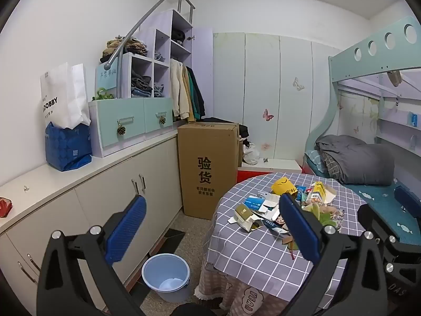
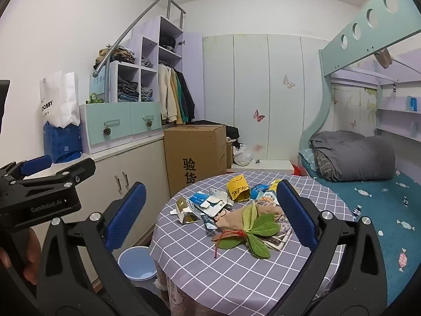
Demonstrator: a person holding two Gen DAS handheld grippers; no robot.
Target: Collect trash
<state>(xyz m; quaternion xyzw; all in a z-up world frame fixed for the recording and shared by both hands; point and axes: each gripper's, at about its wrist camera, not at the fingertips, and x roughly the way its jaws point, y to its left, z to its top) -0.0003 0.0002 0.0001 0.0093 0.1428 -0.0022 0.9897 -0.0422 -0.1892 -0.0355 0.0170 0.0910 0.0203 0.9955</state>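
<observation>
A round table under a grey checked cloth (image 1: 250, 252) (image 2: 210, 271) carries a pile of trash. In it are a crumpled yellow paper cup (image 1: 284, 185) (image 2: 238, 191), blue and white cartons (image 1: 256, 202) (image 2: 208, 202) and a brown paper bundle with green leaves (image 2: 250, 229) (image 1: 323, 213). A light blue bin (image 1: 163, 266) (image 2: 136, 263) stands on the floor left of the table. My left gripper (image 1: 213, 226) hangs open over the table's left edge. My right gripper (image 2: 211, 216) is open too, short of the pile. Neither one holds anything.
White cabinets (image 1: 118, 197) run along the left wall, a tall cardboard box (image 1: 208, 168) stands behind the bin, and a bunk bed (image 2: 368, 197) lies to the right. The left gripper's blue pads (image 2: 36, 163) show at the right wrist view's left edge, with a hand below.
</observation>
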